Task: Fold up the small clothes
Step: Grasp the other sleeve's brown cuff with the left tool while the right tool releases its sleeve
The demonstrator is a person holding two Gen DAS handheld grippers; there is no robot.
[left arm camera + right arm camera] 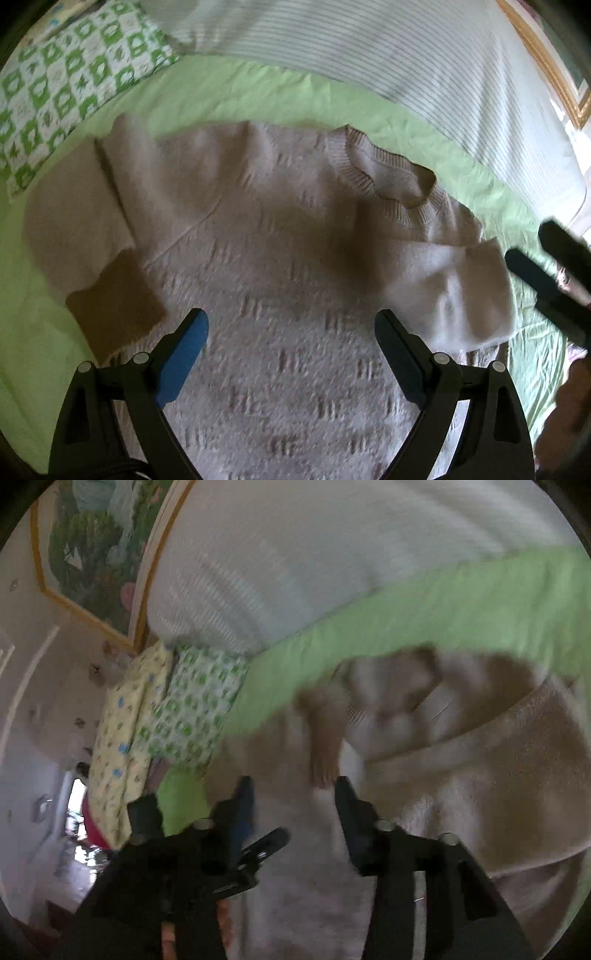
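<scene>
Here, beige sweater [280, 236] flat on green sheet [236, 92], left tool [291, 332] and right tool [295, 794] both released, sheet bare past collar

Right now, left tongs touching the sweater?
Cannot tell. Left wrist view shows the open left tongs over the beige sweater, nothing between the fingers, but height above the knit is unclear.

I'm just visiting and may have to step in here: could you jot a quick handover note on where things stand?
Left gripper: open, holding nothing, over the sweater's body.
Right gripper: open, holding nothing, near the sweater's right sleeve.
The beige sweater lies front up on the green sheet; collar faces the striped bedding.
Done: both sleeves look folded in.
Left: fold the body and tidy it.
</scene>
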